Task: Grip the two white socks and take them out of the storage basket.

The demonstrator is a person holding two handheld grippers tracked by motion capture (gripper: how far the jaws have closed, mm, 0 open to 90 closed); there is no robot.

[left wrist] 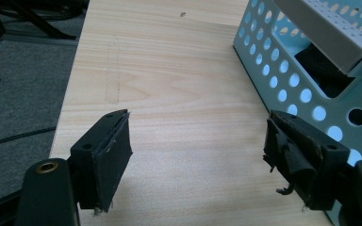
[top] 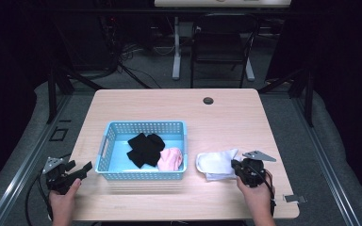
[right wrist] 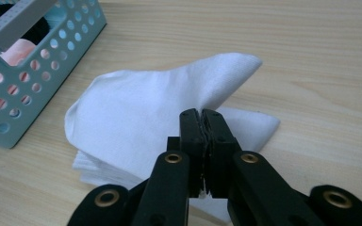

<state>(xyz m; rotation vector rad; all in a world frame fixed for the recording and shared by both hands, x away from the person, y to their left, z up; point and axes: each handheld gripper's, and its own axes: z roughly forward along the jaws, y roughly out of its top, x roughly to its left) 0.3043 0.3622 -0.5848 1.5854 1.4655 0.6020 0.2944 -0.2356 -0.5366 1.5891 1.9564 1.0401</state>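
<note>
A white sock (top: pixel 215 162) (right wrist: pixel 136 113) lies folded on the wooden table (top: pixel 169 106), just right of a light blue basket (top: pixel 146 125). My right gripper (top: pixel 235 165) (right wrist: pixel 201 113) is at the sock's right end, its jaws pressed together on a raised fold of the white cloth. Inside the basket lie a black sock (top: pixel 143 148) and a pink sock (top: pixel 171 158). My left gripper (top: pixel 87 168) (left wrist: pixel 195 122) rests low over the table at the basket's (left wrist: pixel 311 94) front left corner, jaws wide apart with bare wood between them.
The table's left edge (left wrist: pixel 70 94) runs close beside my left gripper, with grey floor below. A cable hole (top: pixel 208 100) sits at the table's far side. A black chair (top: pixel 221 42) stands beyond the table. The basket's corner (right wrist: pixel 9 94) is near the sock.
</note>
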